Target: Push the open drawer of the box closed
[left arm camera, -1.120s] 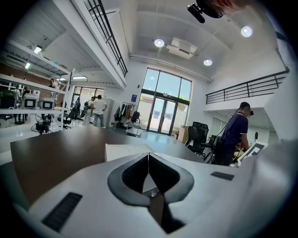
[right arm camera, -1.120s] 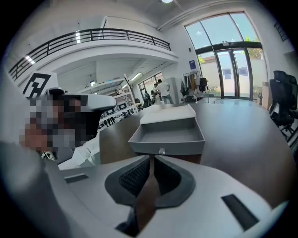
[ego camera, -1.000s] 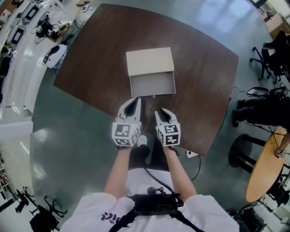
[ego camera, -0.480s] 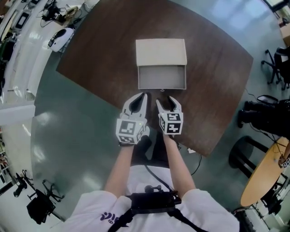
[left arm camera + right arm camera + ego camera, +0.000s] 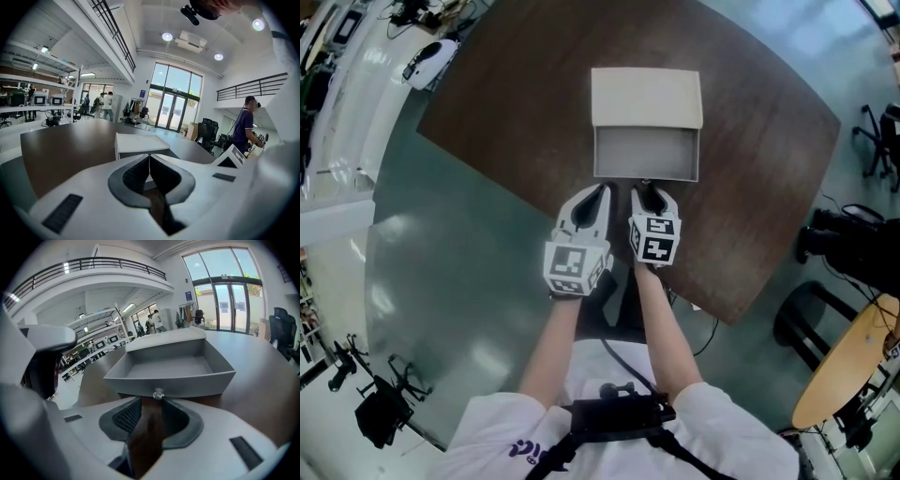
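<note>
A beige box (image 5: 646,97) stands on the dark brown table (image 5: 750,169), and its grey drawer (image 5: 645,155) is pulled out toward me and empty. A small clear knob (image 5: 158,393) sticks out from the drawer's front wall (image 5: 171,383). My right gripper (image 5: 649,194) is right at that front; its jaws are closing, with a gap between them and nothing in it, and the knob is just ahead of the tips (image 5: 149,401). Just left of it, my left gripper (image 5: 598,195) points at the drawer's left corner with its fingertips meeting (image 5: 149,156). The box (image 5: 140,143) shows beyond them.
The table's near edge (image 5: 609,244) runs under both grippers. A cable and plug (image 5: 694,309) lie on the floor below the edge. Black office chairs (image 5: 839,248) and a round wooden table (image 5: 844,375) stand to the right. People (image 5: 246,126) are in the background.
Both grippers have moved forward from the table edge up to the drawer's front. The right jaws spread wider, then narrowed again. The left jaws stayed together.
</note>
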A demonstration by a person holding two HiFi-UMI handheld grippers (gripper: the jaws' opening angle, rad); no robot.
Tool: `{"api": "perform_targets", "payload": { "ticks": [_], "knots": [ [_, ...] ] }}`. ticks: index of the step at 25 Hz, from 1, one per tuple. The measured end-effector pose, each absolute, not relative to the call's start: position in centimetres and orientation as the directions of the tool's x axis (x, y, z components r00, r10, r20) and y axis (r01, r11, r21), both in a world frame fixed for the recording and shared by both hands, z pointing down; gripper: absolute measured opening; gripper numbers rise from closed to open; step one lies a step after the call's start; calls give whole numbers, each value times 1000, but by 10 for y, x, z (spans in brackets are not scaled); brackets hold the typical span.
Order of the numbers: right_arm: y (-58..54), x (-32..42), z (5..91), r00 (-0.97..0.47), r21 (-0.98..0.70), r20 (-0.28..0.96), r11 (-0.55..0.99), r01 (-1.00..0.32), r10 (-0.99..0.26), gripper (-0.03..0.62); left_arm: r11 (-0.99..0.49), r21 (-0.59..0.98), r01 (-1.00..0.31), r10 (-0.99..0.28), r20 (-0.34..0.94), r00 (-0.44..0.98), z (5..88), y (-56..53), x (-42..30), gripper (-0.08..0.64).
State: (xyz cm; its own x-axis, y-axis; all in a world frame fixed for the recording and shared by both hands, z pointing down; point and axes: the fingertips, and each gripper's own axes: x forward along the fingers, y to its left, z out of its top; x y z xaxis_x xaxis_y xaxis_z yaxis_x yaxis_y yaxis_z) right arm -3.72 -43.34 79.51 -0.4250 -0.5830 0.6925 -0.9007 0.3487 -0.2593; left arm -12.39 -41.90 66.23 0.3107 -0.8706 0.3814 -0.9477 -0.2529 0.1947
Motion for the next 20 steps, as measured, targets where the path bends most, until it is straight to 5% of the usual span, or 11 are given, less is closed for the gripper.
{"api": "perform_targets", "payload": {
  "ticks": [4, 20],
  "knots": [
    [-441, -34, 800, -380, -227, 704, 317, -921, -600, 74, -245, 201, -949, -866, 395, 307, 669, -421, -130, 9],
    [-445, -30, 801, -298, -155, 739, 278, -948, -605, 60, -243, 187, -952, -862, 408, 301, 676, -416, -133, 9]
  ]
}}
